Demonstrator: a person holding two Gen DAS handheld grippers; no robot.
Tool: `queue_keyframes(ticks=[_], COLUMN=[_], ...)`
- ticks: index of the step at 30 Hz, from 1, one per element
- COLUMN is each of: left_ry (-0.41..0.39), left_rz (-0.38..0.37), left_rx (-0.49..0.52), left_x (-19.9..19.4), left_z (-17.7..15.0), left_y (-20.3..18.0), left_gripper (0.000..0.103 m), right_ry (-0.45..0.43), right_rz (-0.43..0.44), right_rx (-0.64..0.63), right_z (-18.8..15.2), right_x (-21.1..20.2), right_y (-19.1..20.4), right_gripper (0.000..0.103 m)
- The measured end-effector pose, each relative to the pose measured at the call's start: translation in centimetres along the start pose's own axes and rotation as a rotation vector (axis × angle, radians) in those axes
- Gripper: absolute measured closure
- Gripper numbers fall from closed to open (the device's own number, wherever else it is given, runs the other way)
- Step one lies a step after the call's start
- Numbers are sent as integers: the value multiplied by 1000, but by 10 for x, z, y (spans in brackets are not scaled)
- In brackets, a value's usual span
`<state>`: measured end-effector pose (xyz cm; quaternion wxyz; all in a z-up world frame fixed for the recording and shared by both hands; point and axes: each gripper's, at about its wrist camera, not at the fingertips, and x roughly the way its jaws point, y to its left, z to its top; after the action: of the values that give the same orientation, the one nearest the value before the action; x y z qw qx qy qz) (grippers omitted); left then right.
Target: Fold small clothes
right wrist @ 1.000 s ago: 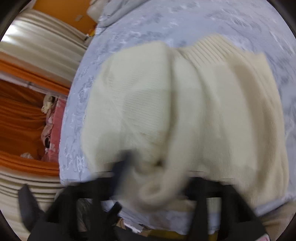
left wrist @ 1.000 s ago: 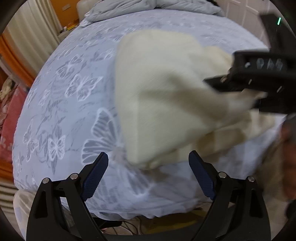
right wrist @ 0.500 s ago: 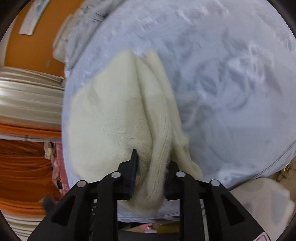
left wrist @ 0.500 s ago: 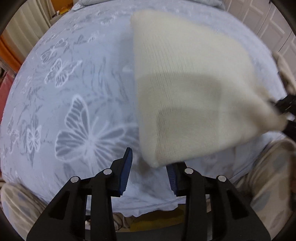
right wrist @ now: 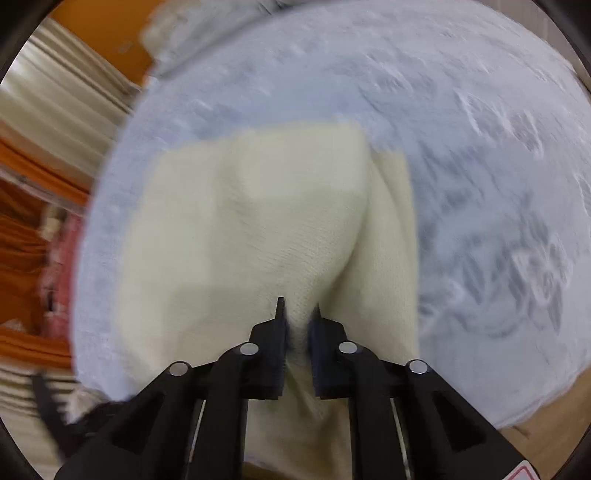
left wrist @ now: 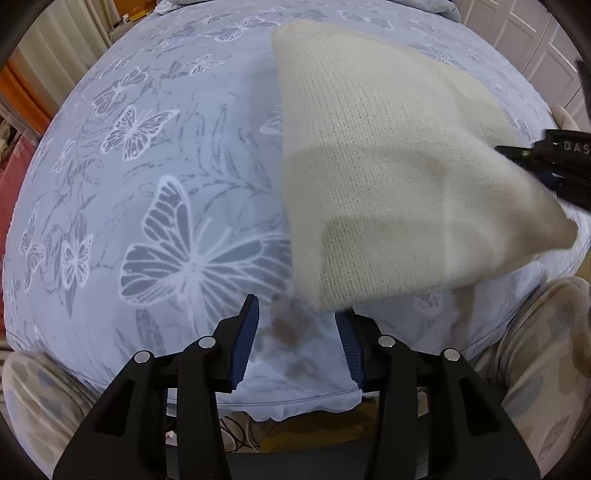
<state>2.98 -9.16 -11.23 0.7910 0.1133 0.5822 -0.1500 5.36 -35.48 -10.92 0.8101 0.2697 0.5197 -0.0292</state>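
A cream knit garment (left wrist: 388, 166) lies folded on the butterfly-print bed sheet (left wrist: 166, 184), tapering to the right. My left gripper (left wrist: 299, 328) points down at its near corner. That corner sits just ahead of the fingertips, close to the right pad; the jaws are opening and no pad presses on it. My right gripper (right wrist: 299, 317) is closing, its pads pinching a fold of the garment (right wrist: 258, 229). In the left wrist view, the right gripper (left wrist: 532, 166) holds the garment's right end, lifted slightly.
The bed's front edge (left wrist: 295, 402) runs just under my left gripper. A person's legs in patterned trousers (left wrist: 535, 350) stand against it. Orange curtains (right wrist: 22, 240) hang to the left, white cupboard doors (left wrist: 517, 33) at the far right.
The left gripper's jaws came in from wide. The right gripper moved right, carrying the garment's end, and tightened on it. The bunched garment is now stretched flatter.
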Motion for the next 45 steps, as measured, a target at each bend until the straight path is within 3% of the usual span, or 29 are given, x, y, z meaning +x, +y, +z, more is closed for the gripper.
queue_keyframes(ticks=[2,4,6,7,8,9,11,12,14,17,18,20,21,22,23,24,26,29,31,33,36,37,38,39,40,43,45], left_ry=[0,6,11,13,15,17,18,14,11,-16,-24,-44,-45,-46,-45,-41,-46,-70,-79,-78,-83,-86,-87,-87,-88,-86,-79], left_rz=[0,-3,-4,1,5,8,9,6,-1,-2,-5,-6,-8,-14,-15,-11,-5,-11,-12,-7,-6,-3,0,0,2,8,5], left_rx=[0,-2,5,10,13,15,20,21,10,25,30,36,33,24,18,15,13,-10,-14,-5,3,8,11,14,17,21,17], left_x=[0,3,7,8,9,10,9,7,2,-9,-12,-20,-22,-24,-25,-26,-30,-41,-44,-45,-46,-46,-47,-47,-47,-46,-43], left_z=[-1,-1,0,0,0,0,0,0,-1,-5,-6,-9,-10,-10,-10,-10,-9,-7,-5,0,5,6,7,7,8,8,9], left_y=[0,1,2,0,-1,-2,-2,-1,2,6,6,7,7,8,8,8,10,16,15,10,6,3,2,1,0,-2,-1], left_gripper=[61,61,60,60,60,60,60,60,61,59,59,58,57,57,57,57,57,51,51,51,51,51,51,51,51,51,51], right_ry=[-131,-148,-90,21,77,72,8,-24,-94,-68,-46,34,95,158,246,266,236,99,15,1,102,123,115,97,88,-68,-104], right_rz=[73,117,26,-54,-65,-39,3,-5,6,57,61,-21,-74,-109,-139,-124,-139,-101,-105,-122,-109,-114,-127,-112,-96,-44,-9], right_rx=[25,76,70,40,41,67,135,143,108,78,48,-42,-48,-23,31,82,69,33,9,0,30,31,7,-17,-24,-32,-4], right_z=[11,14,11,5,3,0,6,6,-1,-23,-30,-51,-58,-66,-71,-69,-61,-43,-30,-19,-15,-17,-17,-16,-13,1,5], right_x=[-44,-58,-36,-2,19,23,-10,-23,-63,-78,-73,-52,-31,-13,9,13,-2,-34,-47,-39,0,11,16,13,11,-35,-46], right_y=[-1,-16,-31,-42,-44,-49,-50,-47,-36,-22,-16,-5,-9,-16,-30,-37,-30,-14,-8,-8,-17,-17,-16,-11,-8,3,-1], right_gripper=[94,94,94,92,91,90,87,80,76,72,77,88,92,102,103,103,103,83,51,48,47,52,60,86,87,88,88])
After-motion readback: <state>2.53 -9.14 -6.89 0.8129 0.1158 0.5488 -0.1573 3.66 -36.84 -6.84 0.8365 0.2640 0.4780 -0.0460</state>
